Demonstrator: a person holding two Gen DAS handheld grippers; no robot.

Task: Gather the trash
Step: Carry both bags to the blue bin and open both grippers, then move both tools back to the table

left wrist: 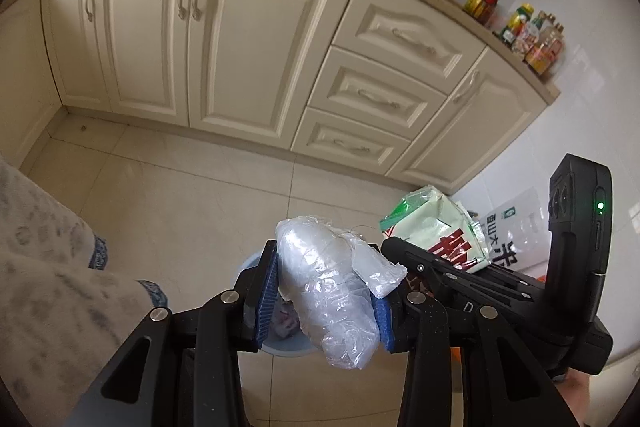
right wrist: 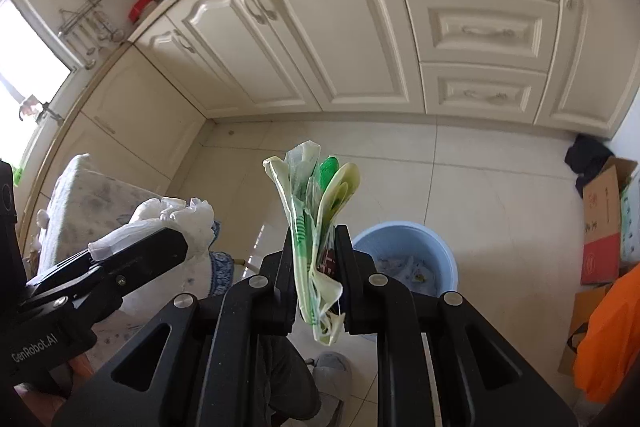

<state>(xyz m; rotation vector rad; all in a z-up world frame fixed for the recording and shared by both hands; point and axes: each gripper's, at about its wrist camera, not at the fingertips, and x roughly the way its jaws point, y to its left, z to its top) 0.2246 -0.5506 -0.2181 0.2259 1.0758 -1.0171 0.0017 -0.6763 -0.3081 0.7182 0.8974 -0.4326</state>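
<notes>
1. Hard-to-see stuff first: from the left wrist camera, the round pale-blue plastic bin (left wrist: 245,269) is mostly hidden behind the left gripper (left wrist: 326,291) and what it holds, so only slivers of rim and wall peek out. Something pale and pinkish sits inside, can't make out what.
2. The right wrist camera shows the bin (right wrist: 404,251) better, though its near side is cut off by the right gripper (right wrist: 320,267). Inside there's crumpled pale paper or plastic, too blurry to name.
3. The left gripper is clamped on a crumpled wad of clear, shiny plastic film (left wrist: 332,283), squeezed between its blue ribbed pads (left wrist: 267,301). The wad bulges out above and below the fingers and hangs right over the bin.
4. The right gripper has its black fingers nearly closed, pinching a flattened pale-green plastic bag with green and red print (right wrist: 316,219). The top fans out in folds and a wrinkled tail droops below the fingers. It's held just left of the bin.
5. On the far right of the right view there's a brown cardboard box (right wrist: 604,211) and a bright orange bag (right wrist: 608,347), both cropped by the frame edge.
6. Glossy cream floor tiles (right wrist: 480,179), cream panelled cabinets (left wrist: 256,39) behind.
</notes>
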